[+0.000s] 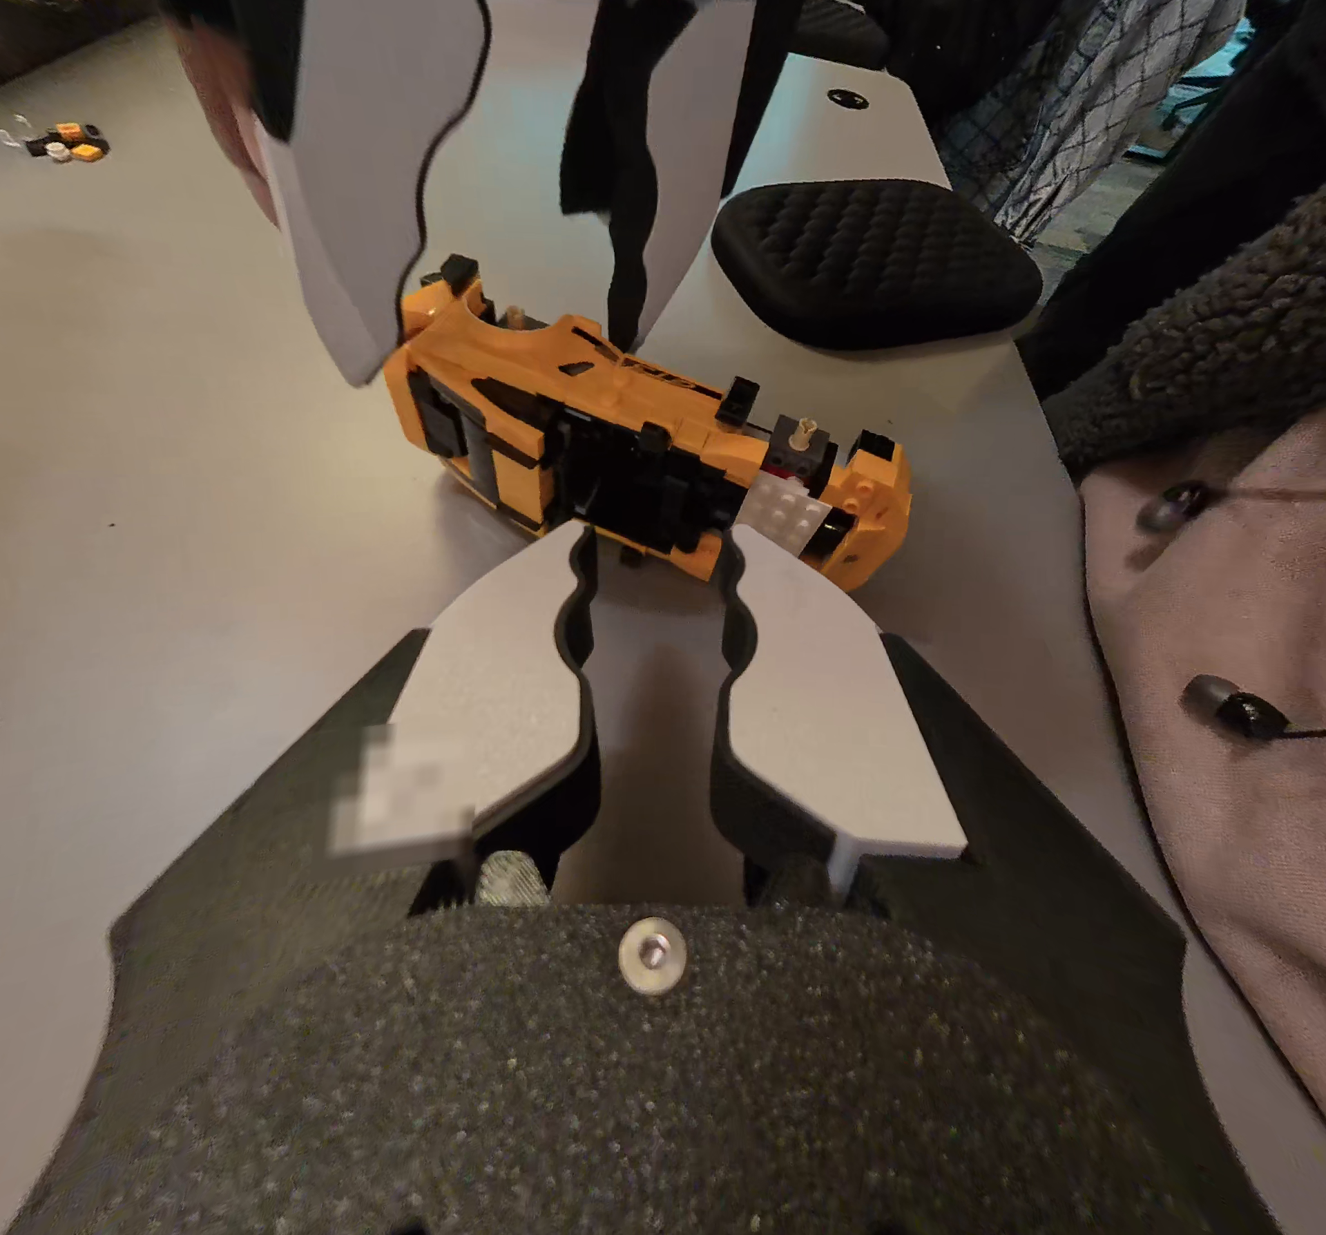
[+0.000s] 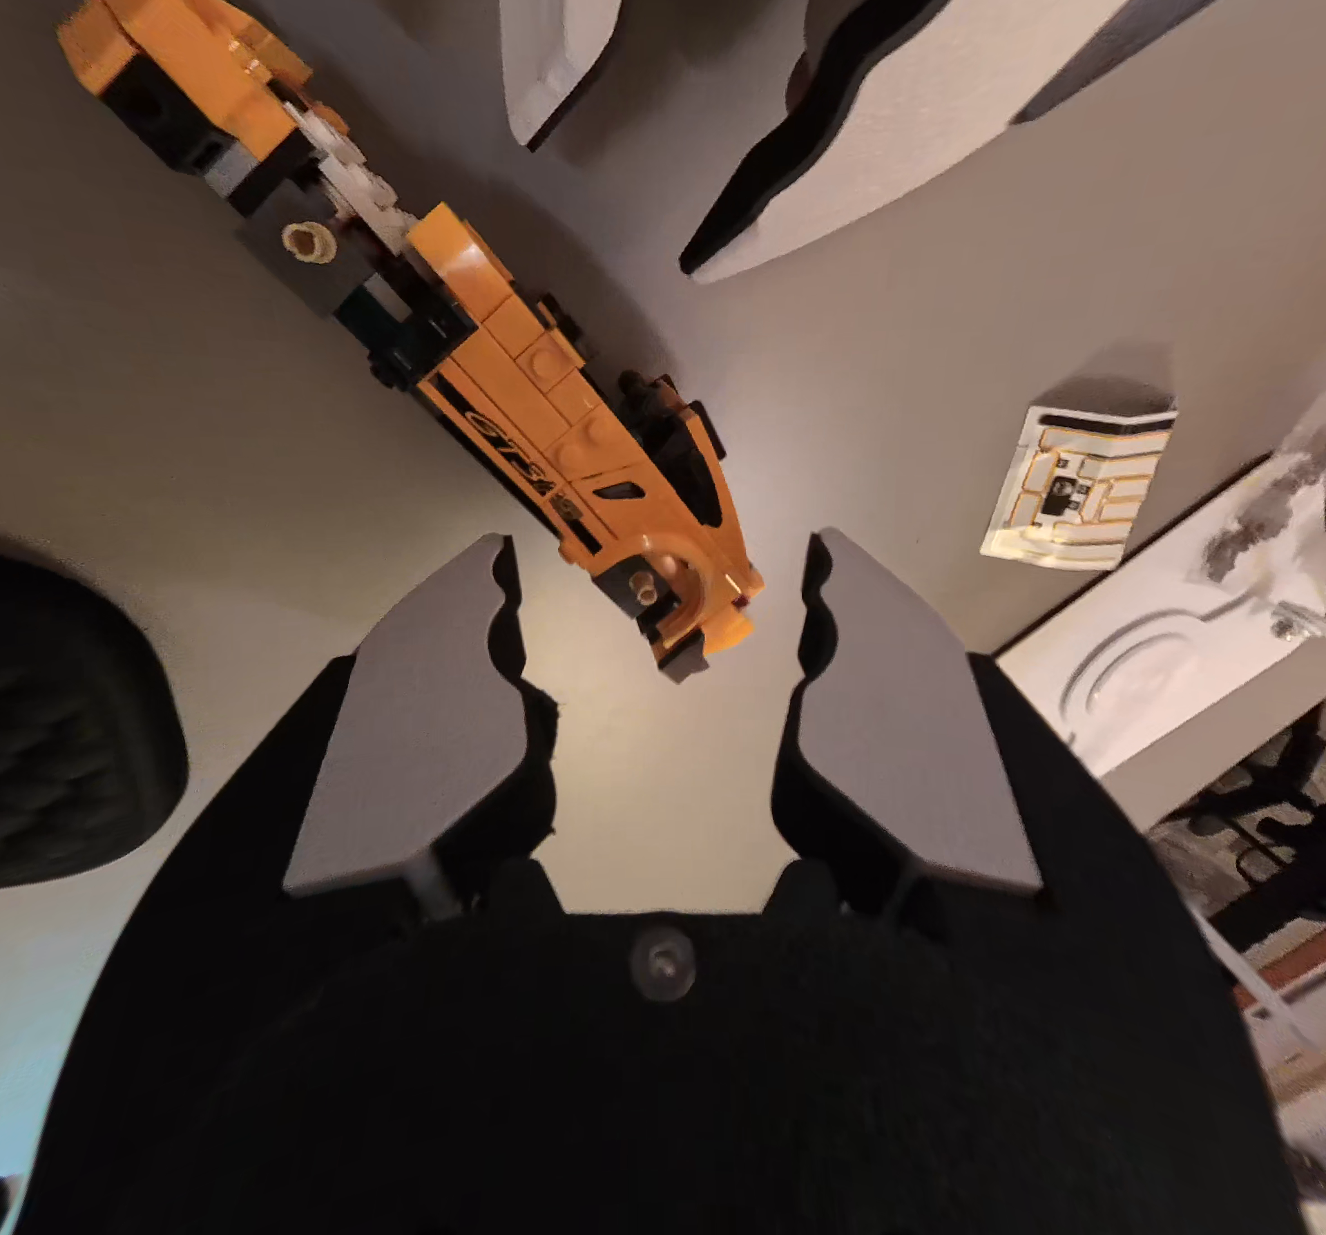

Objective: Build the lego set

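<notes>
We see the orange and black lego car [image 1: 631,454] lying on its side on the grey table [image 1: 179,483], dark lettering along its flank, between our left gripper [image 1: 656,540] and right gripper [image 2: 656,540], both spread wide and gripping nothing.

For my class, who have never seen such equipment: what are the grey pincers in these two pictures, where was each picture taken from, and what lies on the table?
The pincers are two hand-held grippers, each carrying its own camera. One picture looks along the left gripper, the other along the right gripper; each gripper also appears at the top of the other's picture. Both are open and hold nothing. On the grey table lies a part-built orange toy car on its side, without wheels. Nearby are loose small bricks, a sticker sheet and a black padded cushion.
</notes>
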`<state>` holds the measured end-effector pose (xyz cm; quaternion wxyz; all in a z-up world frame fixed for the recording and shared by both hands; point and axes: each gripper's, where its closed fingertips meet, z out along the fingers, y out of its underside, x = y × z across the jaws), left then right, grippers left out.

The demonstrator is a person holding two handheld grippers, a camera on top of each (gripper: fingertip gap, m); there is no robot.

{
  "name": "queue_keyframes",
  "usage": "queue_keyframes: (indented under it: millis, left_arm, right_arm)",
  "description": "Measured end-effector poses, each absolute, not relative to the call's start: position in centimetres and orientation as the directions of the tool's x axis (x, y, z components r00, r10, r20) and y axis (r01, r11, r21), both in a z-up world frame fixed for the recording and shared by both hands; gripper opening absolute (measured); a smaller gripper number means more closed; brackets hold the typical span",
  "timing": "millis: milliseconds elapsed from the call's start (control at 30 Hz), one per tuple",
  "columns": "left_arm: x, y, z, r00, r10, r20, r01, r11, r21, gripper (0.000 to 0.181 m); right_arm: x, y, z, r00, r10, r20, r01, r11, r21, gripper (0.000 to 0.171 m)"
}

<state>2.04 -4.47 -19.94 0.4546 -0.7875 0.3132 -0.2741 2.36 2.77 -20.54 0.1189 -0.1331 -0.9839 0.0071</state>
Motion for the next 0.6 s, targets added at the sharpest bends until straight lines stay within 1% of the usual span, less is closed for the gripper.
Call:
queue_keyframes:
  millis: [33,67,133,167,267,333,367,400,500,600]
  left_arm:
    - [1.9,-4.5,-19.9,0.656,-0.741,0.147,-0.242,-0.390,-0.888,0.032]
    - [1.9,-4.6,-19.9,0.655,-0.741,0.147,-0.241,-0.390,-0.889,0.032]
    - [1.9,-4.9,-19.8,0.651,-0.746,0.143,-0.246,-0.385,-0.889,0.032]
    - [1.9,-5.0,-19.7,0.649,-0.748,0.137,-0.248,-0.379,-0.892,0.032]
    - [1.6,-5.4,-18.4,0.647,-0.753,0.118,-0.227,-0.338,-0.913,0.030]
    - [1.2,-5.4,-16.9,0.645,-0.753,0.131,-0.164,-0.304,-0.938,0.032]
    - [1.0,-5.4,-16.1,0.639,-0.753,0.154,-0.120,-0.295,-0.948,0.038]
    - [0.8,-5.4,-15.3,0.636,-0.752,0.175,-0.082,-0.291,-0.953,0.038]
    - [0.7,-5.6,-13.7,0.624,-0.760,0.183,-0.024,-0.252,-0.967,0.043]
    - [1.4,-5.9,-12.8,0.630,-0.767,0.119,-0.062,-0.203,-0.977,0.049]
  right_arm:
    - [2.4,2.7,-20.9,-0.939,0.259,0.228,0.256,0.966,-0.046,0.068]
    - [2.5,2.8,-21.2,-0.937,0.263,0.228,0.259,0.965,-0.051,0.054]
    - [2.7,3.1,-21.0,-0.924,0.296,0.241,0.285,0.955,-0.084,0.046]
    - [3.0,3.3,-20.9,-0.901,0.365,0.234,0.344,0.931,-0.124,0.044]
    - [3.8,3.6,-20.3,-0.802,0.557,0.214,0.488,0.819,-0.302,0.042]
    - [4.9,3.5,-20.3,-0.728,0.668,0.155,0.559,0.709,-0.431,0.042]
    - [5.4,3.5,-20.3,-0.688,0.714,0.125,0.581,0.646,-0.495,0.042]
    - [5.8,3.6,-20.3,-0.651,0.752,0.100,0.594,0.588,-0.549,0.041]
    - [6.8,3.3,-19.7,-0.559,0.829,0.018,0.577,0.405,-0.709,0.040]
    - [7.1,2.6,-17.9,-0.502,0.864,-0.032,0.475,0.245,-0.845,0.039]
